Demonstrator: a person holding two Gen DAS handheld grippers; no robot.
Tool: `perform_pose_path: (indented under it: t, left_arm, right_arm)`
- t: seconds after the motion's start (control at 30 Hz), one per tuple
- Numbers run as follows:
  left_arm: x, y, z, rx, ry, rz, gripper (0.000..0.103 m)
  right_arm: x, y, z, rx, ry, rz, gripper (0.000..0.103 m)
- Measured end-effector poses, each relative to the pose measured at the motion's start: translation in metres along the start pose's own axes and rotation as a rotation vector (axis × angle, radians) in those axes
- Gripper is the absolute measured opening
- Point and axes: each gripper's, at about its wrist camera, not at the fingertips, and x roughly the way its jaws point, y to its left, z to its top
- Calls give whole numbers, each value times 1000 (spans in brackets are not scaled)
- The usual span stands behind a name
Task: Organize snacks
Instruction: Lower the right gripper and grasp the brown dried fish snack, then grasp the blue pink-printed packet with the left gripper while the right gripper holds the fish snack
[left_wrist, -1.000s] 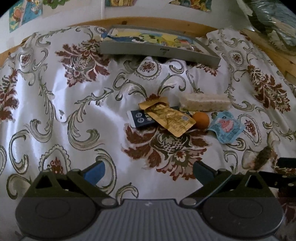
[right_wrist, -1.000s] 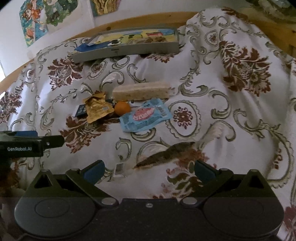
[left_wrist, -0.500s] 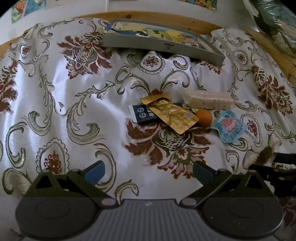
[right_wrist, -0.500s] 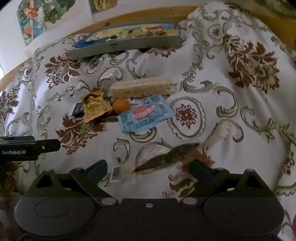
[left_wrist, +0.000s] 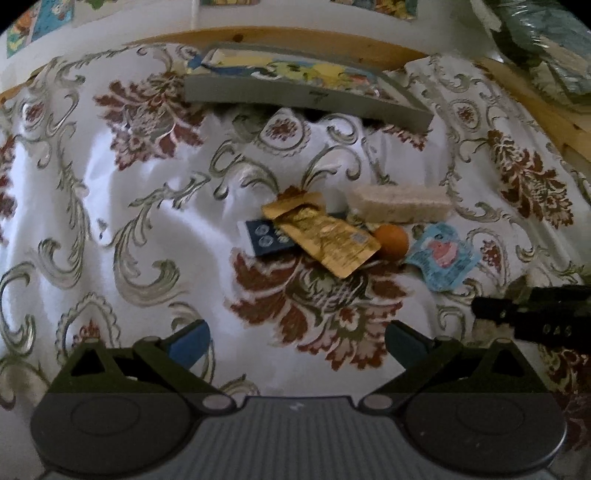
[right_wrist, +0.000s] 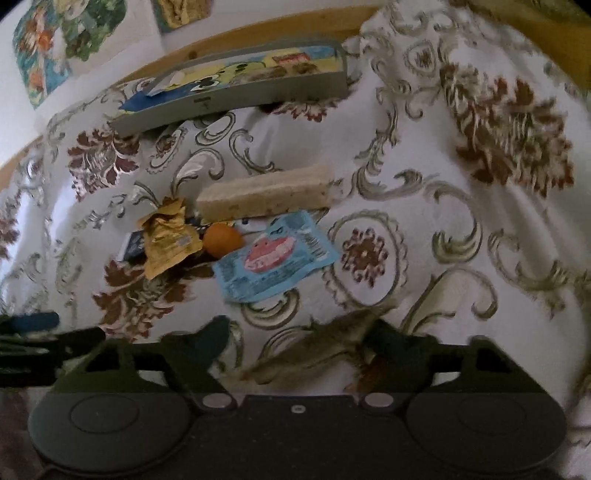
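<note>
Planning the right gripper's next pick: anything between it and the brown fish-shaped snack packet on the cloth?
Nothing visible. The brown packet lies flat on the tablecloth right in front of the open right gripper, between its fingers. The light blue packet and orange ball lie farther back.

**Snacks in gold, orange and blue on a floral spread**

A white cloth (left_wrist: 122, 206) patterned with maroon flowers and grey-green scrolls carries a gold foil packet (left_wrist: 325, 236), a navy packet (left_wrist: 264, 238), an orange ball (left_wrist: 390, 242), a beige speckled bar (left_wrist: 399, 203) and a light-blue sachet (right_wrist: 275, 256) printed pink. The grey tray (left_wrist: 303, 96) shows yellow-and-blue cartoon art.
</note>
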Motion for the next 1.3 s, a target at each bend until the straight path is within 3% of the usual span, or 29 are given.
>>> perform_pose_path:
  t: [0.1, 0.57, 0.63, 0.77, 0.97, 1.07, 1.3]
  left_arm:
    - [0, -2, 5, 7, -9, -8, 103]
    - [18, -5, 29, 25, -18, -52, 103]
    - [23, -8, 33, 42, -20, -66, 103]
    - [33, -17, 43, 111, -33, -108, 102]
    - [42, -41, 61, 212, -60, -221, 100]
    - [47, -57, 68, 276, -73, -277, 98]
    - [75, -99, 70, 475, -4, -349, 85]
  right_arm:
    - [2, 4, 0, -36, 9, 9, 61]
    - [12, 2, 5, -5, 48, 14, 61]
    - [12, 1, 5, -10, 43, 5, 55]
    - [10, -8, 3, 13, 32, -2, 35]
    - [-2, -22, 1, 74, -3, 28, 28]
    - [-14, -31, 2, 76, -46, 3, 25]
    - [-24, -54, 1, 85, -55, -3, 26]
